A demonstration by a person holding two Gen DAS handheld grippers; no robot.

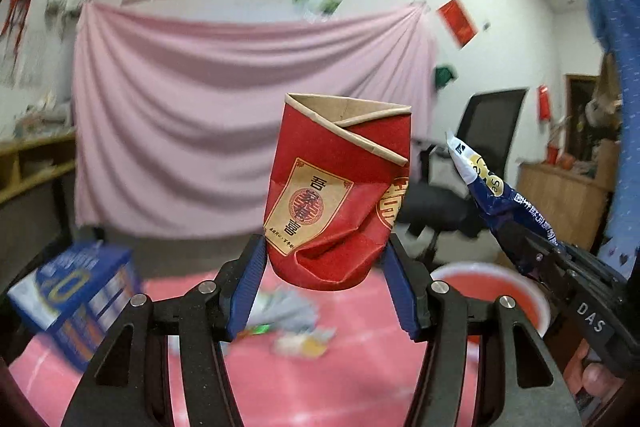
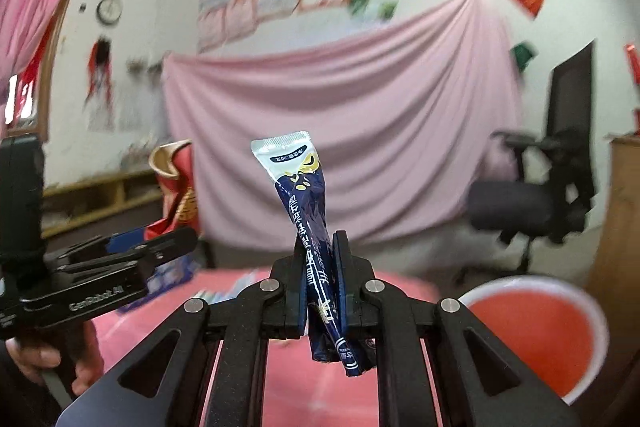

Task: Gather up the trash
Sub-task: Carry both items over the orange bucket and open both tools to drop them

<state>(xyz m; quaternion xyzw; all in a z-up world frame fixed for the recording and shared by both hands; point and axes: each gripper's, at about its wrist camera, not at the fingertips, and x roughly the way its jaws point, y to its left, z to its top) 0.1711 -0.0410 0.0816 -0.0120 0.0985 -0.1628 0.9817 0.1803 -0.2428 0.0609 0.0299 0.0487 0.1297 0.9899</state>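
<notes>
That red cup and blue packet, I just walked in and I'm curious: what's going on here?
A person is collecting trash with two handheld grippers. The left gripper clamps a crumpled red paper cup; the right gripper is shut on a dark blue snack sachet. Both are held in the air above the pink table, with a red bin at the right.

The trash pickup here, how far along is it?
Midway. In hand: the left gripper pinches a crumpled red paper cup, and the right gripper is shut on a blue sachet, both lifted. The red bin shows nothing inside yet. Left: blurred wrappers remain on the pink surface.
</notes>
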